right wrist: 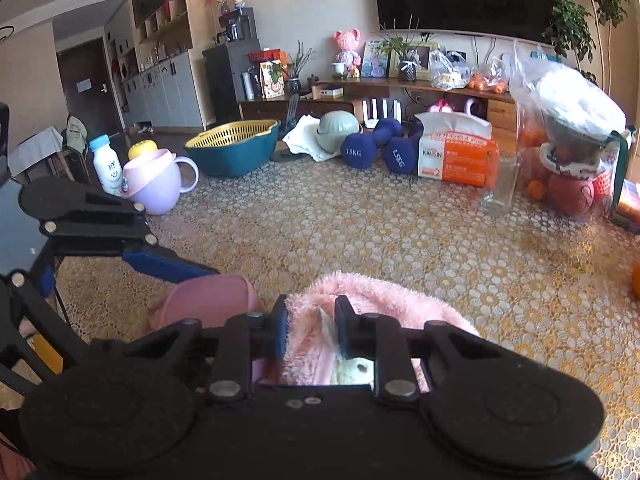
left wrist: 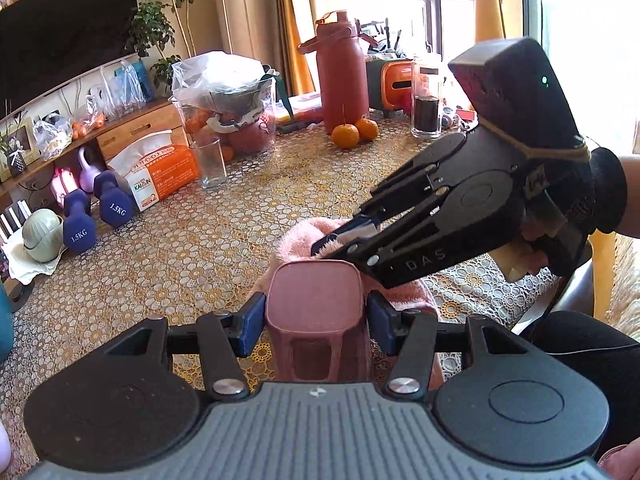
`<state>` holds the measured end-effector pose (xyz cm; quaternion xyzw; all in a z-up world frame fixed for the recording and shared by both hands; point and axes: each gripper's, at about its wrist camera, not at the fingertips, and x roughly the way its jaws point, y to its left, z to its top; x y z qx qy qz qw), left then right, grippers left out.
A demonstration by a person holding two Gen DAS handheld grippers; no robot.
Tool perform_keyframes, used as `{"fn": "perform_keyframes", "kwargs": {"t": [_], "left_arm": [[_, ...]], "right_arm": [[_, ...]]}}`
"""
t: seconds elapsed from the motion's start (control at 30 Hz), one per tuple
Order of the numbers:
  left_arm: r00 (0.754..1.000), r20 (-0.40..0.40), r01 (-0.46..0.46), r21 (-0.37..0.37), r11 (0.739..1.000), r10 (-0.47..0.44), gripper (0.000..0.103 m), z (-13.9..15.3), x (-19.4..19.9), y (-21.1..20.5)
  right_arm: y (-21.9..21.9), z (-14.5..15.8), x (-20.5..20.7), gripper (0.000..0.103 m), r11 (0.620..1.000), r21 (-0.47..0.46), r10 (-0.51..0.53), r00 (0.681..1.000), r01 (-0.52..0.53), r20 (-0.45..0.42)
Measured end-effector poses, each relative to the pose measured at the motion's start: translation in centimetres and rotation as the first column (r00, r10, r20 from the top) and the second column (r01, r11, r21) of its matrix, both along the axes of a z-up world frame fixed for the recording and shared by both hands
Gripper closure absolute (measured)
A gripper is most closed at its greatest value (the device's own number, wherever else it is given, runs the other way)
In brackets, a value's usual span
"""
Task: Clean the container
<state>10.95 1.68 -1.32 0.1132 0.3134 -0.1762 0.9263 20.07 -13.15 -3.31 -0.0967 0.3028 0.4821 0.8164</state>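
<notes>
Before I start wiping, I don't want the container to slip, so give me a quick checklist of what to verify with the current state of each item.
1. Left gripper clamped on the pink container: ok, pads on both sides.
2. Right gripper holding the pink fluffy cloth: ok, cloth bunched between the pads.
3. Cloth touching the container: ok, it lies against the far side.
4. Table space ahead free: ok.
5. Container's inside dirty or clean: cannot tell.
</notes>
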Motion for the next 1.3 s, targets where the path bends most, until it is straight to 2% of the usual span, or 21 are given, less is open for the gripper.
{"fn": "perform_keyframes", "kwargs": {"t": [0.1,0.23,0.33,0.4,0.57,0.73,0.87,1.03,1.1,1.2,1.23,1.27,1.3], "left_arm": [[1.000,0.002,0.006,-0.002,1.000,-0.006,0.049,0.0,0.0,0.1],[1.000,-0.002,0.003,-0.008,1.000,-0.003,0.049,0.0,0.2,0.2],[1.000,0.004,-0.003,-0.007,1.000,0.003,0.049,0.0,0.2,0.0],[1.000,0.007,-0.008,-0.006,1.000,0.008,0.049,0.1,0.2,-0.2],[1.000,0.008,-0.021,-0.009,1.000,0.021,0.049,0.1,0.2,-0.3],[1.000,0.007,-0.028,-0.008,1.000,0.028,0.049,0.1,0.2,-0.4],[1.000,0.008,-0.030,-0.009,0.999,0.030,0.049,0.1,0.1,-0.4],[0.999,0.009,-0.032,-0.011,0.999,0.032,0.049,0.1,0.2,-0.4],[1.000,0.010,-0.030,-0.010,1.000,0.030,0.049,0.1,0.2,-0.3],[1.000,0.011,-0.027,-0.008,1.000,0.027,0.049,0.1,0.2,-0.4],[1.000,0.011,-0.027,-0.008,1.000,0.027,0.049,0.1,0.2,-0.4],[1.000,0.011,-0.027,-0.008,1.000,0.027,0.049,0.1,0.2,-0.4],[1.000,0.011,-0.027,-0.007,1.000,0.027,0.049,0.1,0.2,-0.4]], "right_arm": [[-0.8,-1.5,0.0,0.081,1.000,-0.013,-0.017,0.999,0.017,-0.035],[-2.3,-1.0,-0.7,0.077,0.999,0.006,-0.041,0.999,0.041,-0.036],[-3.3,-0.2,-1.5,0.068,0.996,0.018,-0.089,0.996,0.088,0.000],[-3.8,-0.2,-1.9,0.057,0.992,0.012,-0.125,0.992,0.125,0.017],[-4.4,-1.3,-2.3,0.046,0.968,-0.001,-0.251,0.968,0.251,0.011],[-4.5,-2.6,-1.7,0.043,0.924,-0.031,-0.381,0.924,0.381,-0.016],[-5.3,-3.9,-0.6,0.040,0.904,-0.033,-0.428,0.900,0.426,-0.080],[-6.8,-5.2,0.4,0.037,0.883,0.021,-0.451,0.862,0.468,-0.231],[-6.7,-5.6,0.3,0.036,0.883,0.031,-0.446,0.857,0.469,-0.258],[-5.6,-5.5,-0.3,0.041,0.895,0.045,-0.422,0.876,0.443,-0.233],[-5.4,-5.3,-0.5,0.047,0.898,0.058,-0.415,0.883,0.437,-0.219],[-5.2,-4.9,-0.6,0.064,0.901,0.074,-0.405,0.890,0.427,-0.208],[-5.2,-4.4,-0.6,0.065,0.904,0.085,-0.394,0.895,0.419,-0.210]]}}
